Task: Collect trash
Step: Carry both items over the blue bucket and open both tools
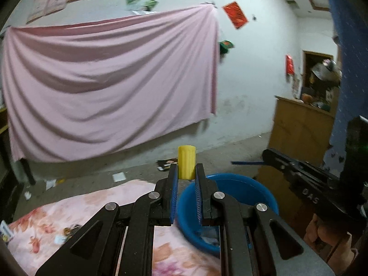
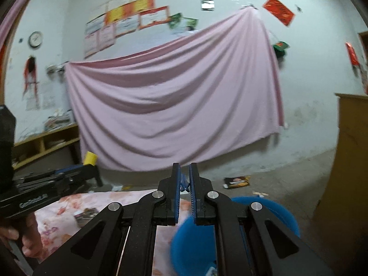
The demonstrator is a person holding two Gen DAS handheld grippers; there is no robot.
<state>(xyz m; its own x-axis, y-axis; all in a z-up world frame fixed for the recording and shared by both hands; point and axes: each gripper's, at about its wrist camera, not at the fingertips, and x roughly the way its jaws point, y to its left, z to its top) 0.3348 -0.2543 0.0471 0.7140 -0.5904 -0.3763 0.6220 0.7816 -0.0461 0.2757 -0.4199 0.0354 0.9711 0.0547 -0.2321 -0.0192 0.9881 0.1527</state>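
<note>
left gripper (image 1: 186, 172) pinches yellow cup (image 1: 186, 161); right gripper (image 2: 184, 181) clamps something thin and blue | blue basin (image 1: 241, 188) below | risk: you release early; cup lands on floral cloth (image 1: 92, 207)

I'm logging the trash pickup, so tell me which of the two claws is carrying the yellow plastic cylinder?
The left claw grips the yellow plastic cylinder upright between its blue pads. The right claw is shut on something thin and blue instead.
</note>
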